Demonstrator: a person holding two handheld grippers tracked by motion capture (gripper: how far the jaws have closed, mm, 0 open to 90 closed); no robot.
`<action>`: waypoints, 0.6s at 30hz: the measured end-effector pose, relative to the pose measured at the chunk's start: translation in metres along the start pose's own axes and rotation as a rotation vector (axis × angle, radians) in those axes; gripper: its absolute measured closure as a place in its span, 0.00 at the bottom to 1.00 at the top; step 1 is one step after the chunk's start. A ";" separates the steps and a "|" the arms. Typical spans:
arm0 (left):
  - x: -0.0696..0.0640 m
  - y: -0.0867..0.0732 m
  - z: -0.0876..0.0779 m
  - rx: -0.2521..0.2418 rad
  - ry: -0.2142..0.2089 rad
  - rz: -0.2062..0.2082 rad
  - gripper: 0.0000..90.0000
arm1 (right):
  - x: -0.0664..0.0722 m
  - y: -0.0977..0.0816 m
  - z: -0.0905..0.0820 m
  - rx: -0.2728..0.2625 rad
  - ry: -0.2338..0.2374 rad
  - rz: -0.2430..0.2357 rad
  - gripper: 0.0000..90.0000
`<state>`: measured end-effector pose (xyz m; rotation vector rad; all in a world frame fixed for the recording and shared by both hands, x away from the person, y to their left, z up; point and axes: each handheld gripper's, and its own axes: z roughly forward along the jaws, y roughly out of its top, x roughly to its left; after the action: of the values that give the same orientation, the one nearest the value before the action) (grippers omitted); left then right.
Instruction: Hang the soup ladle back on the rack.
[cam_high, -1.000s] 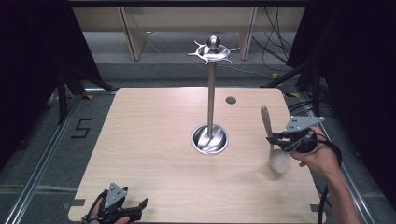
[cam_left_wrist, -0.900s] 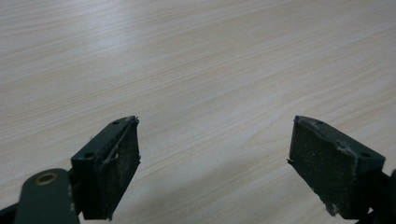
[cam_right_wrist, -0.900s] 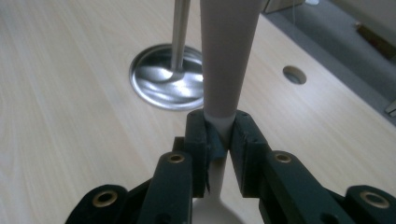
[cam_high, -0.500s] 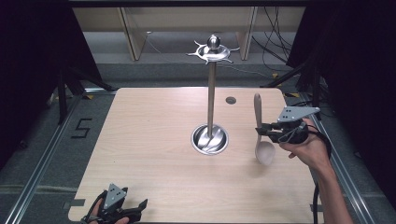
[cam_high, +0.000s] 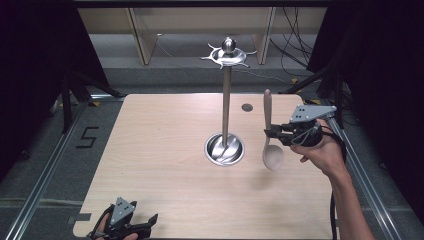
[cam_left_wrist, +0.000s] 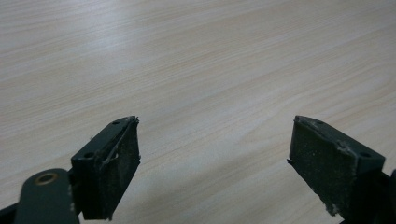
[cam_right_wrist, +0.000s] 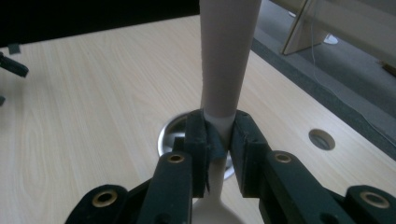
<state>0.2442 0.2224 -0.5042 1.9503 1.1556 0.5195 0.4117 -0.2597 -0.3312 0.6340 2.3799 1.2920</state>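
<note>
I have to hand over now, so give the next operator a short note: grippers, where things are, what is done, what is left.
Right gripper: shut on the spoon at its neck, handle up, bowl down, held above the table to the right of the metal stand.
Left gripper: open, holding nothing, at the table's near left edge.
Done: spoon is gripped and off the table.
Left: probably hanging it on the stand's top hooks, none of which hold anything yet.

Matt wooden spoon (cam_high: 272, 150), glossy metal stand (cam_high: 226, 115), smooth pale wood-grain table (cam_high: 150, 150)
</note>
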 end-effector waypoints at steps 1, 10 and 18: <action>0.000 0.000 0.000 -0.001 0.000 0.001 0.17 | 0.000 0.002 0.001 -0.008 0.007 0.001 0.87; -0.001 0.000 0.000 0.010 0.006 -0.003 0.17 | -0.002 0.028 0.002 -0.064 0.015 0.029 0.87; 0.000 0.000 0.001 -0.004 -0.004 0.000 0.17 | -0.003 0.048 0.007 -0.070 0.009 0.022 0.87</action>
<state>0.2445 0.2217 -0.5052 1.9470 1.1515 0.5168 0.4283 -0.2330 -0.2936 0.6363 2.3297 1.3830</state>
